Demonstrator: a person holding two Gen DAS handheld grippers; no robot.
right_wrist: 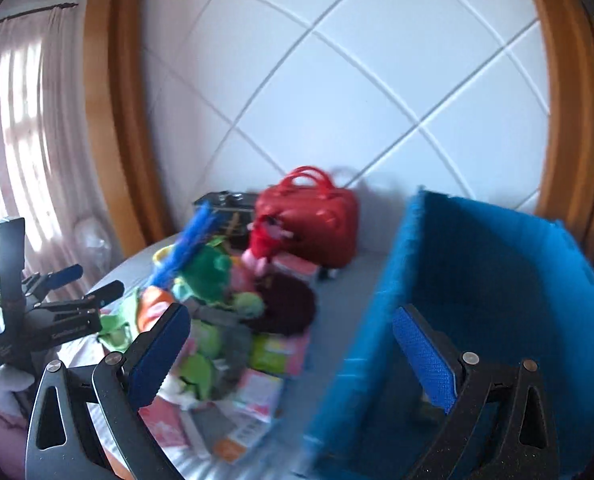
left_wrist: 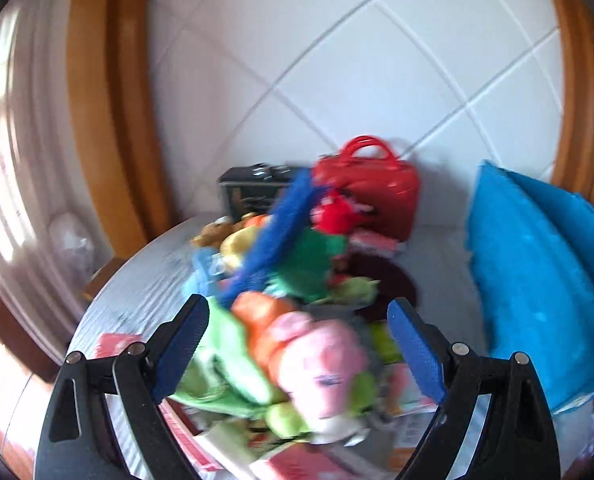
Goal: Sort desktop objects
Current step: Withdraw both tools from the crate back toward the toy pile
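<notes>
A heap of plush toys lies on the grey table (left_wrist: 137, 280): a pink plush (left_wrist: 321, 364) in front, a green plush (left_wrist: 309, 264) (right_wrist: 209, 268), a red plush (left_wrist: 337, 212) (right_wrist: 263, 240) and a blue brush-like piece (left_wrist: 281, 224) (right_wrist: 185, 248). My left gripper (left_wrist: 297, 308) (right_wrist: 93, 282) hovers open over the heap's near side; its pads touch nothing. My right gripper (right_wrist: 291, 314) is open and empty, with its right finger over the blue fabric box (right_wrist: 477, 280) (left_wrist: 537, 280) and its left finger over the toys. Both views are blurred.
A red handbag (left_wrist: 373, 188) (right_wrist: 313, 220) and a black box (left_wrist: 253, 188) (right_wrist: 225, 204) stand at the back against the white quilted wall. Cards and booklets (right_wrist: 233, 432) lie under the toys. A dark maroon item (right_wrist: 289, 304) lies mid-table. A curtain hangs at left.
</notes>
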